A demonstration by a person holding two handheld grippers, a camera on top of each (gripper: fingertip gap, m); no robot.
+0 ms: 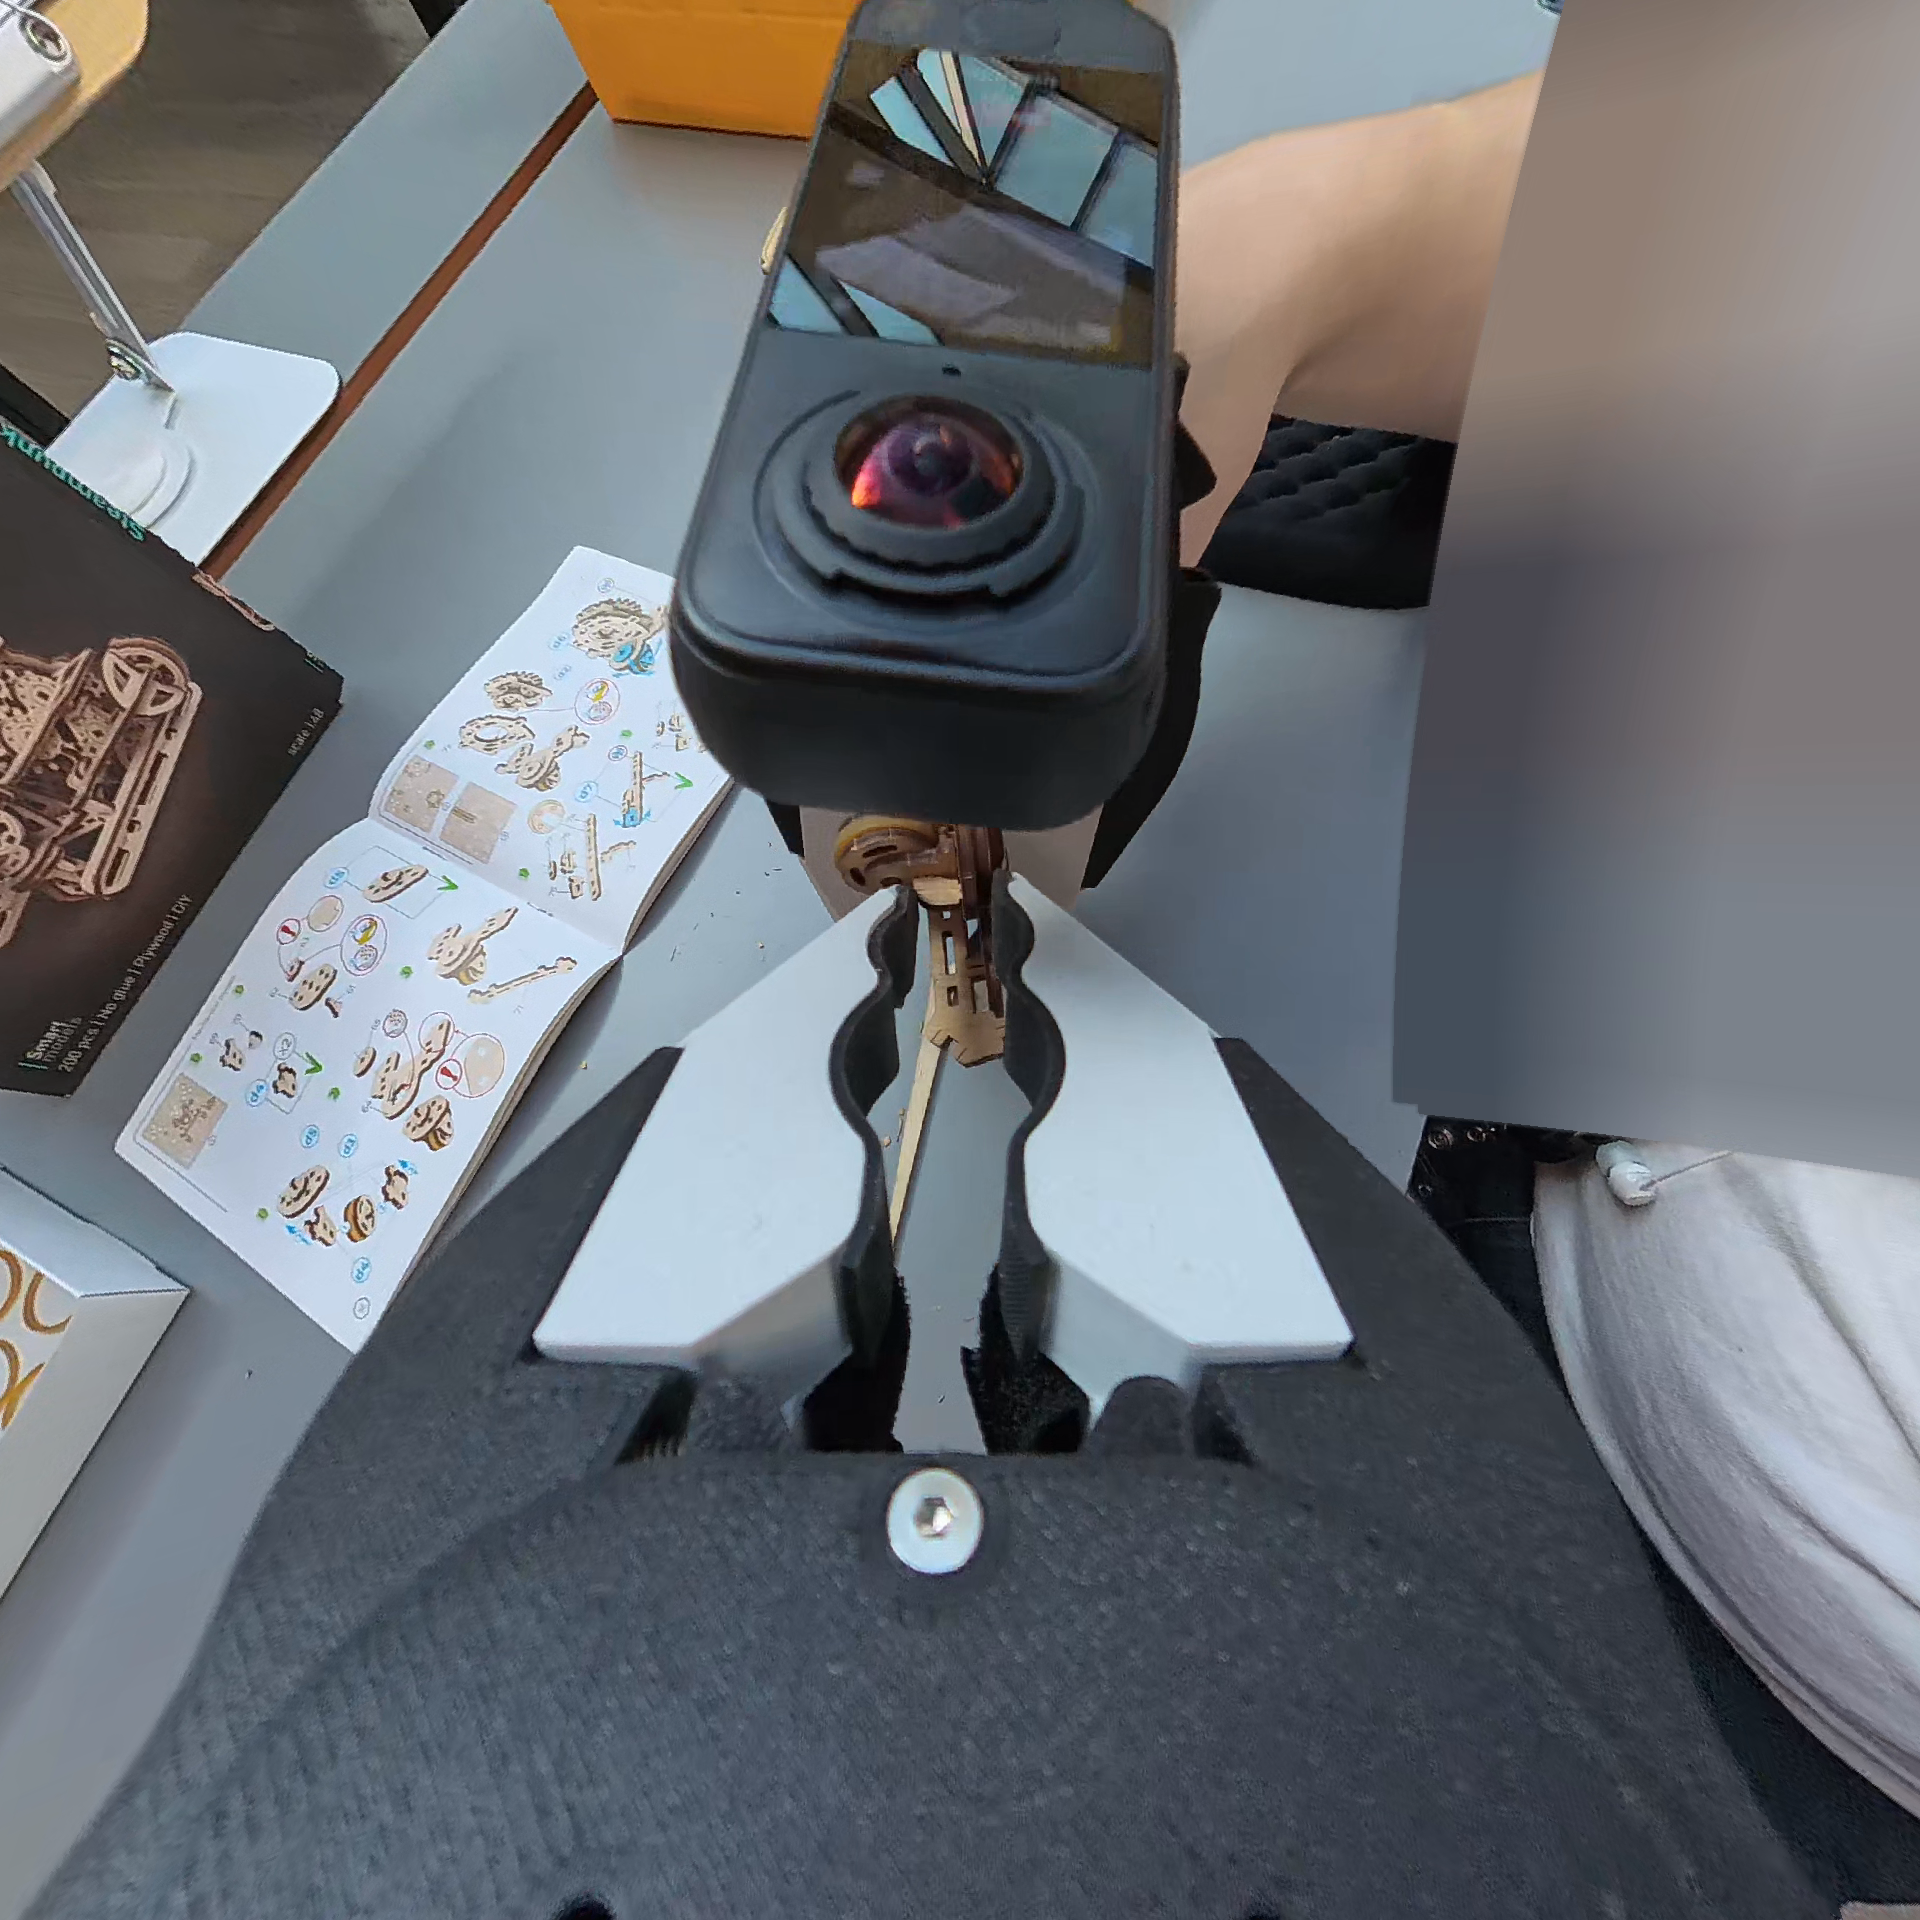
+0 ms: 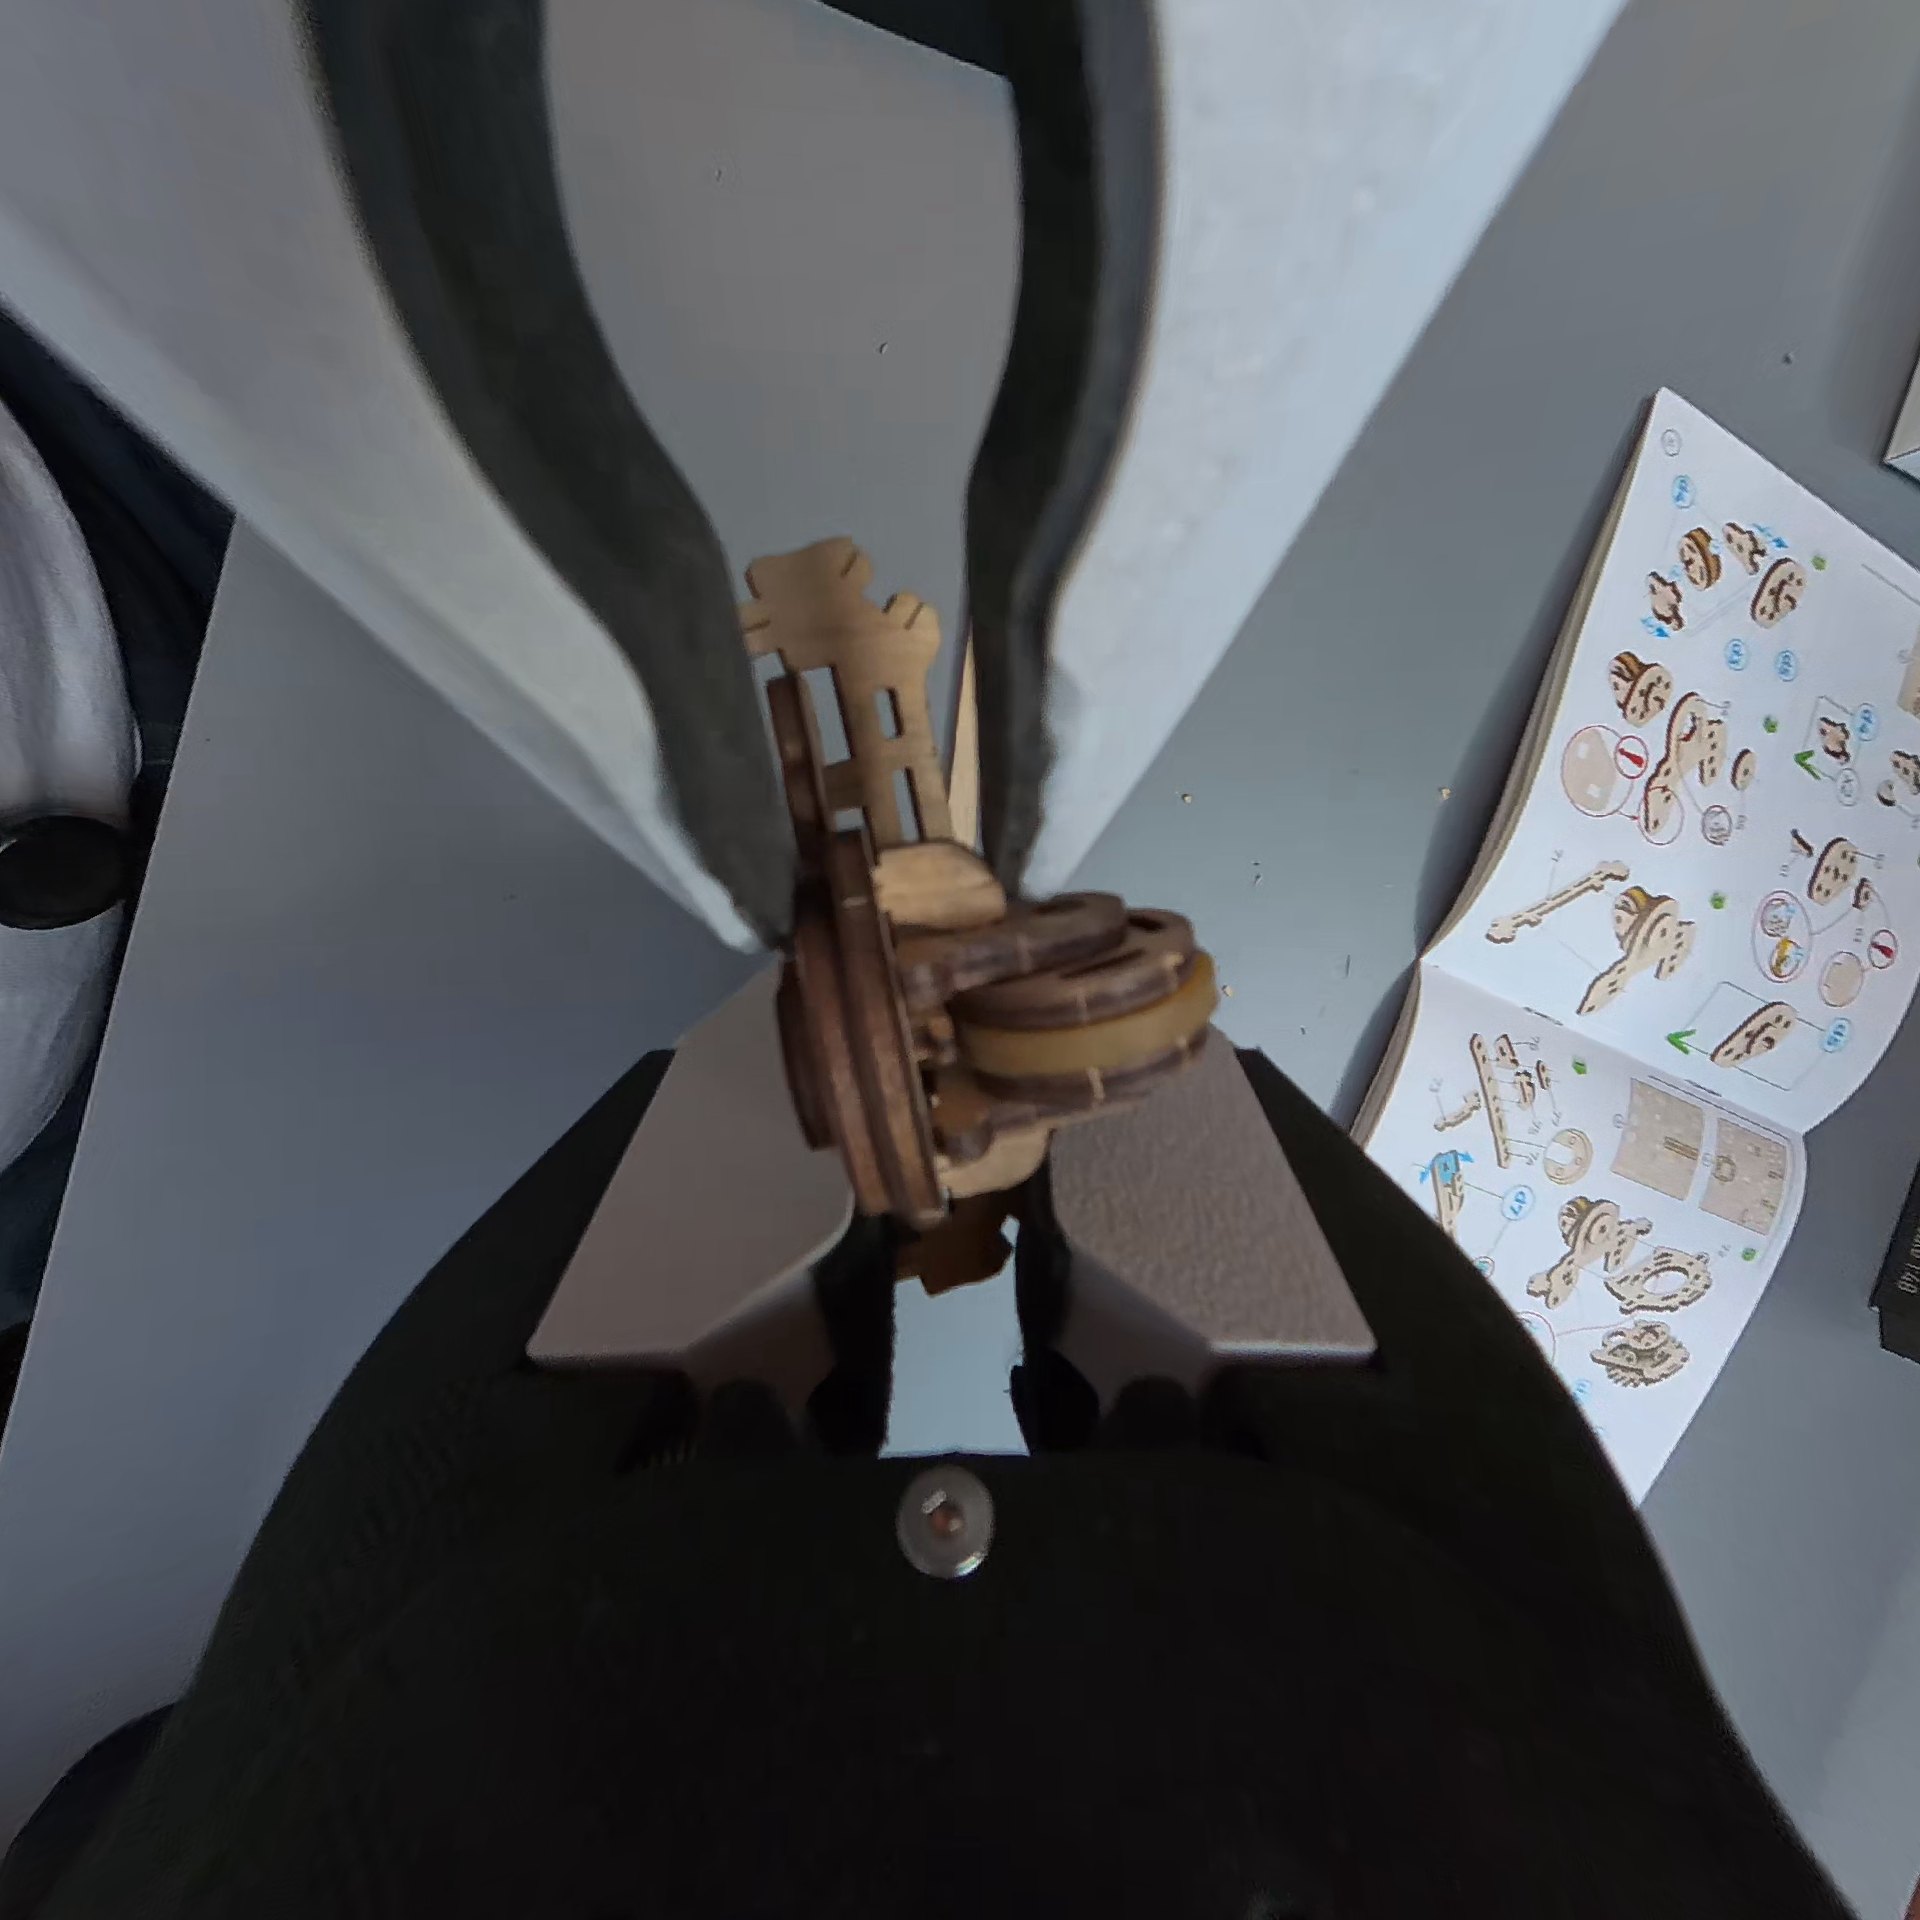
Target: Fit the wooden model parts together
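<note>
My left gripper [image 1: 951, 909] is shut on a flat slotted wooden part [image 1: 964, 971]. A thin wooden stick [image 1: 912, 1132] lies between its pads. My right gripper [image 2: 966, 1049] faces it and is shut on a wooden assembly of stacked discs [image 2: 1081, 997]. The slotted part [image 2: 862, 707] meets this assembly at its lower end. The left gripper [image 2: 894, 894] comes in from the top of the right wrist view. In the left wrist view the right gripper's black camera [image 1: 935, 468] hides most of the assembly [image 1: 894, 852]. Both are held above the grey table [image 1: 582, 343].
An open instruction booklet [image 1: 436, 935] [image 2: 1683, 935] lies on the table. A dark model box [image 1: 125, 769], a white box [image 1: 62, 1382], an orange box [image 1: 707, 62] and a white lamp base [image 1: 197, 416] stand nearby. A person's arm [image 1: 1351, 260] and light clothing [image 1: 1766, 1455] are close. There is about 9 cm between the tips of the two grippers.
</note>
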